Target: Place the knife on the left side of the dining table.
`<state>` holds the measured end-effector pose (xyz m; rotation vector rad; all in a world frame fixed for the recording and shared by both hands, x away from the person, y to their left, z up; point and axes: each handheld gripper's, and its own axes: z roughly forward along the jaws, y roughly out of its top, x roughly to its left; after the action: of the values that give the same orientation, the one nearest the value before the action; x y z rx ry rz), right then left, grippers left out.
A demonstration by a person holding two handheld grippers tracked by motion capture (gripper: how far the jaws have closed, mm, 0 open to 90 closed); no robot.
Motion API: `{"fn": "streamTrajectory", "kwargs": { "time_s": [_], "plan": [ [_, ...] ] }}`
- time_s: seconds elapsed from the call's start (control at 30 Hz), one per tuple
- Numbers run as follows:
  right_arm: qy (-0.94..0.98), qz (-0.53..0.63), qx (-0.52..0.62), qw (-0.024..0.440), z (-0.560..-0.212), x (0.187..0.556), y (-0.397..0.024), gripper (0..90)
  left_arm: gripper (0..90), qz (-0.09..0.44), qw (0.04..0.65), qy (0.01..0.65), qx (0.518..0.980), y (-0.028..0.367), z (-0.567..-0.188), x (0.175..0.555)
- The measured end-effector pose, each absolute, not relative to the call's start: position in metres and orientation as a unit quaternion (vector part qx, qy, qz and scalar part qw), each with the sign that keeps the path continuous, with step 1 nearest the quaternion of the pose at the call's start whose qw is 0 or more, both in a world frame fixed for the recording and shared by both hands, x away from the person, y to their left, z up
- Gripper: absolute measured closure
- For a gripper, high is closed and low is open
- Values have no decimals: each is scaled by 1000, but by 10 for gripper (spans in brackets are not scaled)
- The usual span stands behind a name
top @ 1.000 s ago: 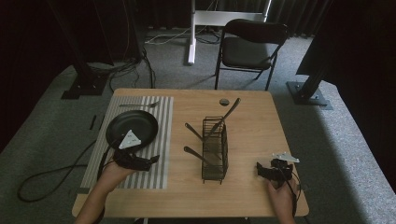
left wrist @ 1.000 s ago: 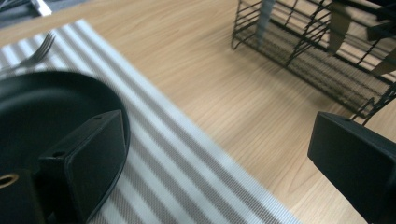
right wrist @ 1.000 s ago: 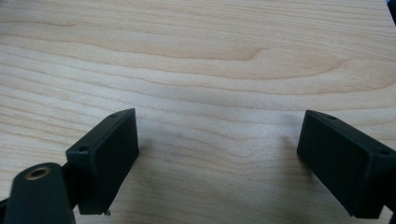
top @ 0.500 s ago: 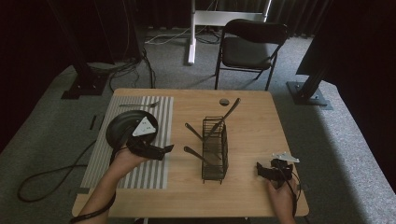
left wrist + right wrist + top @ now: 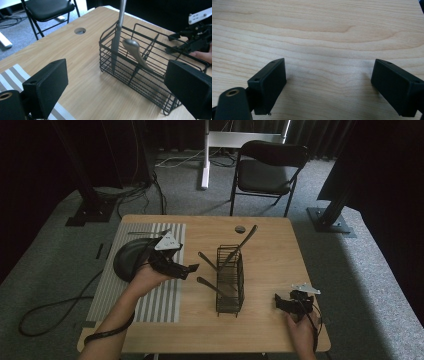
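Black wire-mesh utensil basket stands upright near the middle of the light wooden table, holding several grey metal utensils; one long handle leans out over its far rim, and a spoon-like handle rests across the near compartment. I have the left gripper hovering just beside the basket's left side, jaws spread wide and empty, aimed at those handles. Behind it lie a black round frying pan and a grey-and-white striped mat. The right gripper sits low over bare wood near the table's right front corner, jaws likewise parted, holding nothing. My main worry: the basket looks light and nothing steadies it, so a sideways nudge from my left jaw on the wire rim could slide or tip it. Also, closing on the leaning handle off-centre may lever it against the wires and drag the basket along. The spoon handle looks smooth, so it could slip.
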<state>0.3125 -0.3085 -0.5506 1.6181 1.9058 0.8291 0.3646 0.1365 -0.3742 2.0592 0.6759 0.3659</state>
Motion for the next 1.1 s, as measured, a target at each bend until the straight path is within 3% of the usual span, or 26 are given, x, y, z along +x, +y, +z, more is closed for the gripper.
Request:
{"fn": "streamTrajectory", "kwargs": {
  "time_s": [0.37,0.6,0.8,1.1],
  "plan": [
    [700,305,595,251,-551,312,-309,119,98,125,458,280,834,119,-373,374],
    [700,305,595,251,-551,312,-309,119,340,133,466,298,823,114,-376,377],
    [700,305,595,251,-551,312,-309,119,529,98,471,301,824,112,-378,380],
    [700,305,595,251,-551,312,-309,120,691,49,480,307,821,113,-381,384]
  ]
}}
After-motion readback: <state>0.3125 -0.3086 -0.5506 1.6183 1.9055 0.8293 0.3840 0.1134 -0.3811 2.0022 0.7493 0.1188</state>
